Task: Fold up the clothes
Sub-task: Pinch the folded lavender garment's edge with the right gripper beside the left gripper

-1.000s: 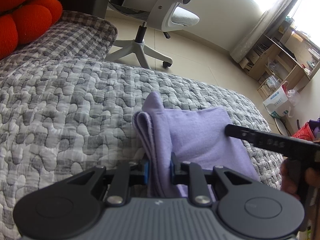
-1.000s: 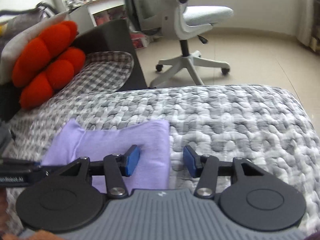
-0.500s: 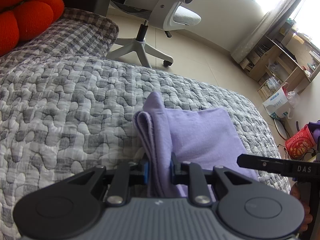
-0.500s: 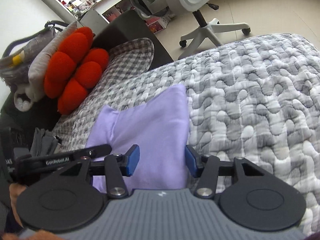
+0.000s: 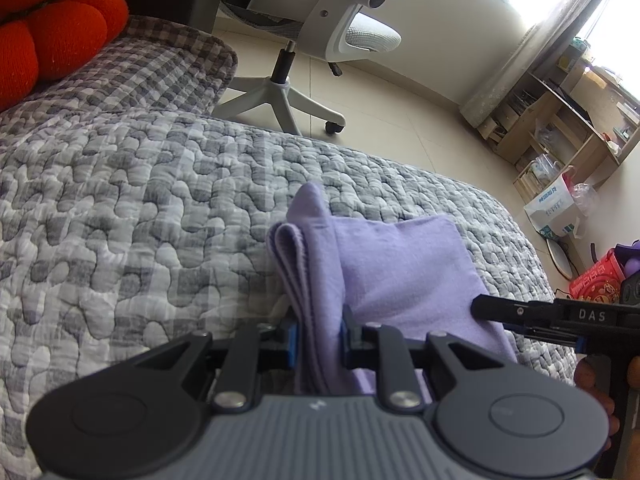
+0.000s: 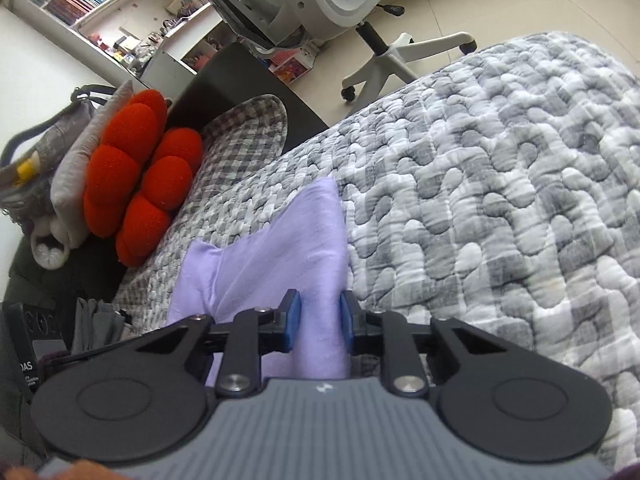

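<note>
A folded lilac garment (image 5: 392, 264) lies on the grey quilted bed (image 5: 120, 208). My left gripper (image 5: 318, 338) is shut on its bunched left edge, which stands up in layers between the blue pads. In the right wrist view the same lilac garment (image 6: 280, 248) runs away from me, and my right gripper (image 6: 318, 322) is shut on its near right edge. The right gripper's black finger (image 5: 520, 312) pokes in from the right in the left wrist view, over the cloth's near right corner.
A red flower-shaped cushion (image 6: 140, 176) and a checked pillow (image 6: 244, 136) lie at the head of the bed. A white office chair (image 5: 320, 36) stands on the floor beyond. Wooden shelves (image 5: 560, 120) and bags sit by the window.
The right gripper closed from wide open onto the garment's near right edge and tilted left. The left gripper stayed shut on the bunched edge.
</note>
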Action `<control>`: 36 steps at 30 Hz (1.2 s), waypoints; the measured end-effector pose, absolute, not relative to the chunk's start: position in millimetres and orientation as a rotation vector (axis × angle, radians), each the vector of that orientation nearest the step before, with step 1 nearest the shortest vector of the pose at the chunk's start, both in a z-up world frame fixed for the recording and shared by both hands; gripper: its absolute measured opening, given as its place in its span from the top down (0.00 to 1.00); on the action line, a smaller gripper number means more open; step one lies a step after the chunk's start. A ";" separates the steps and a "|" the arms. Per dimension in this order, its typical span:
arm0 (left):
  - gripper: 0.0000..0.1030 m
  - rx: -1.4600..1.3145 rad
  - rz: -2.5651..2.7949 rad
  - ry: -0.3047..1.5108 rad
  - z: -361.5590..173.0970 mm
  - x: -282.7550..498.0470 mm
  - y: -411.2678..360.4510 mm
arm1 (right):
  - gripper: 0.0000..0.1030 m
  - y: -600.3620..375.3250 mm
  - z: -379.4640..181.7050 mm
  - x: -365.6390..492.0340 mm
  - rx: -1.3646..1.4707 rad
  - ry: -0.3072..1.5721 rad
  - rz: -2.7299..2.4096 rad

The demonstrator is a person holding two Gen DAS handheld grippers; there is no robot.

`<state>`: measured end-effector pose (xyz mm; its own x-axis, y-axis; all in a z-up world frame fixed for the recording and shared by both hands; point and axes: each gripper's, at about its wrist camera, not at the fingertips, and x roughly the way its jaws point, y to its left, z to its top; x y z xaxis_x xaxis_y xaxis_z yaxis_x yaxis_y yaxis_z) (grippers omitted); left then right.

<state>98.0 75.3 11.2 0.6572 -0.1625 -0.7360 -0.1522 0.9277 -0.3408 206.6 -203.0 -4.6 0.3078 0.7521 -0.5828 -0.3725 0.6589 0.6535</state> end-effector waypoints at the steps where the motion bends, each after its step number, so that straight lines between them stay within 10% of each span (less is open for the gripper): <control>1: 0.81 -0.387 -0.006 0.858 11.8 97.8 74.5 | 0.79 -200.2 -3.7 205.0 0.410 0.991 0.795; 28: 0.85 -0.294 0.073 0.821 25.0 96.2 83.0 | 0.66 -176.6 -5.0 192.1 0.435 0.941 0.808; 36: 0.85 -0.298 0.073 0.819 24.9 96.7 84.1 | 0.80 -161.3 -3.7 179.6 0.403 0.913 0.739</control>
